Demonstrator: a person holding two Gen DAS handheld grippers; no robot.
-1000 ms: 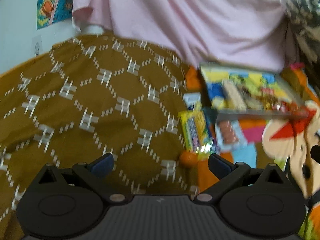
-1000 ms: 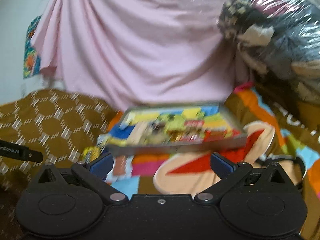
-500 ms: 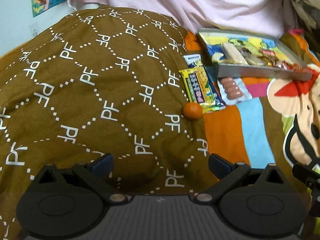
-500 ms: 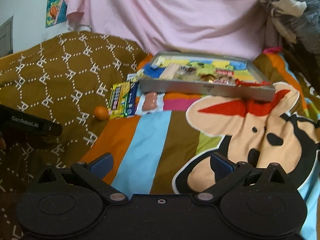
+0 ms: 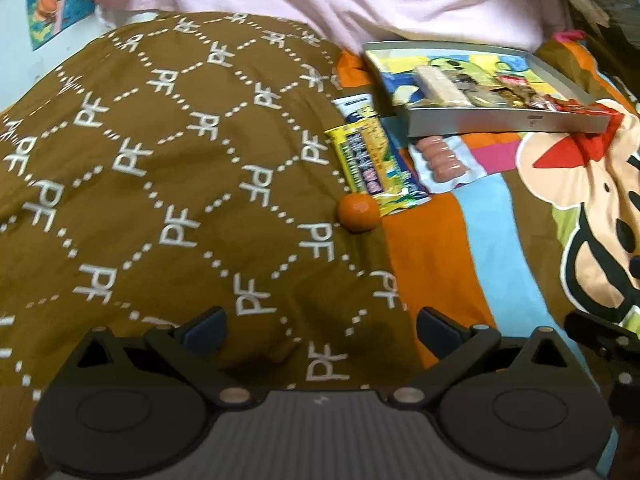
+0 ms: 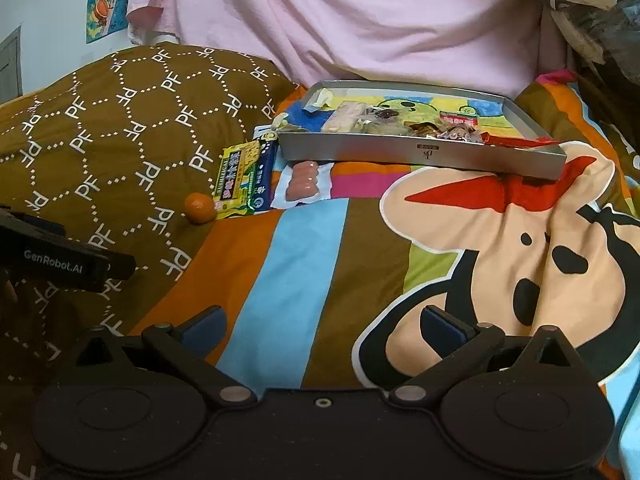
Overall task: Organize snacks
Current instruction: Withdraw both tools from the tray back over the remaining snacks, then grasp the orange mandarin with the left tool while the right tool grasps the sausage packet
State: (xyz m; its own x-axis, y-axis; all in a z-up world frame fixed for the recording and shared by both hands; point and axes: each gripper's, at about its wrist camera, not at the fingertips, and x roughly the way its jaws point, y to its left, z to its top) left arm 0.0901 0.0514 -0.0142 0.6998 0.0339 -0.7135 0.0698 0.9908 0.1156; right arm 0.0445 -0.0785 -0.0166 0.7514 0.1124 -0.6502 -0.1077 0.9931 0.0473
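Both tools are up over the bed, nothing picked yet; the left gripper (image 5: 320, 326) has its blue-padded jaws spread wide and empty over the brown quilt with the white PF lattice (image 5: 168, 168), and the right gripper (image 6: 322, 326) is just as wide and empty above the striped cartoon-print blanket (image 6: 288, 264). The loose snacks lie in a row beside the shallow grey metal tray (image 6: 420, 154): a small round orange fruit (image 5: 358, 213) touching the glossy yellow-and-blue snack packet (image 5: 370, 164), then a clear pack of pink sausages (image 5: 442, 156) tucked against the tray's near wall; the tray already holds a jumble of crinkly wrappers. I'd judge the fruit the natural first pick for the left tool; it is smooth and round on soft, sloping fabric, so come down straight, straddle it evenly and close gently, or it rolls. The flat packets are slippery film; pinch an edge, not the face.
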